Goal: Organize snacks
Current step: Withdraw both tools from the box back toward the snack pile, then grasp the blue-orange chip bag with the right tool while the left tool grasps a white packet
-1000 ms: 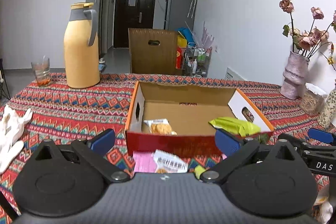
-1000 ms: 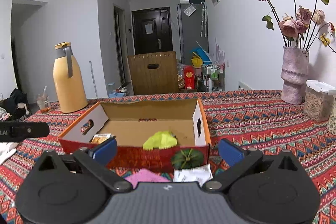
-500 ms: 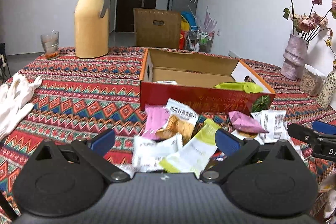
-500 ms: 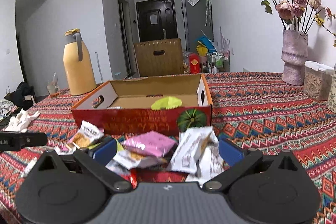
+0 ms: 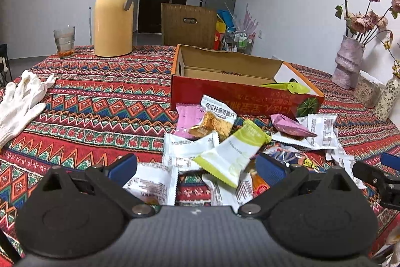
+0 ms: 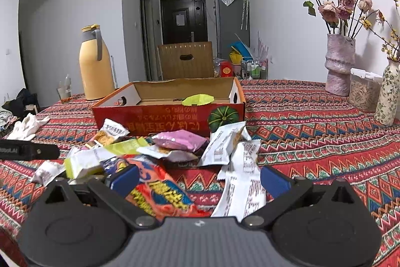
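Left wrist view: left gripper (image 5: 196,168) hovering with jaws apart over snack packets (image 5: 225,154) lying scattered at centre frame, just before the red cardboard box (image 5: 240,98). Right wrist view: right gripper (image 6: 200,178) gaping wide above the same packets at lower centre, orange packet (image 6: 160,192) lying between its fingers.

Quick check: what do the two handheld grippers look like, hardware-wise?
Both match: the left gripper and right gripper each have a grey ribbed body, two matte black rounded linkage plates with silver pivot pins, and blue finger pads. White lettering marks the black finger sides, partly cut off. No cables, hands or sleeves visible.
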The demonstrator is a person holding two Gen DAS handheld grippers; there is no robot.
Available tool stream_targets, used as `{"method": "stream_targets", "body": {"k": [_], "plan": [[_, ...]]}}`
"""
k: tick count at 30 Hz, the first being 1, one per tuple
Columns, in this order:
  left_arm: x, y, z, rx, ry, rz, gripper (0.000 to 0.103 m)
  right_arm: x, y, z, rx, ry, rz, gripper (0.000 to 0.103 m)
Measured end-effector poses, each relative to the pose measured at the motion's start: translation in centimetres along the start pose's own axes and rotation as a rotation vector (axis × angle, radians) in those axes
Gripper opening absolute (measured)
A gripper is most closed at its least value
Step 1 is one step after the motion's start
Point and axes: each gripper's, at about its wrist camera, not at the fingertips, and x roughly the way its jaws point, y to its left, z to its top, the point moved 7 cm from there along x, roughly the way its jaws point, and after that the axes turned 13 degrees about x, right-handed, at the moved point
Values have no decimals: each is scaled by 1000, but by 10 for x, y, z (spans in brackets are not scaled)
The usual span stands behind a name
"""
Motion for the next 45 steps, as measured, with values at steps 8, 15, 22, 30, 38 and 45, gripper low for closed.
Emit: {"method": "stream_targets", "body": {"k": [8,15,22,30,38,45], "plan": [[-3,4,-8,-5,14,3,103,9,27,-11,-73,70,60,103],[1,15,-13,-25,33,13,103,46,53,-18,-200,178,62,101],[11,31,-21,-48,78,41,103,76,62,-29,-264,277,58,74],[30,57,-31,-53,159,66,103,76,65,-27,-277,304,56,30],[56,63,-33,-32,245,41,103,53,61,-5,-201,218,62,21],[64,59,-34,-2,271,76,103,40,52,3,-142,174,55,21]]}}
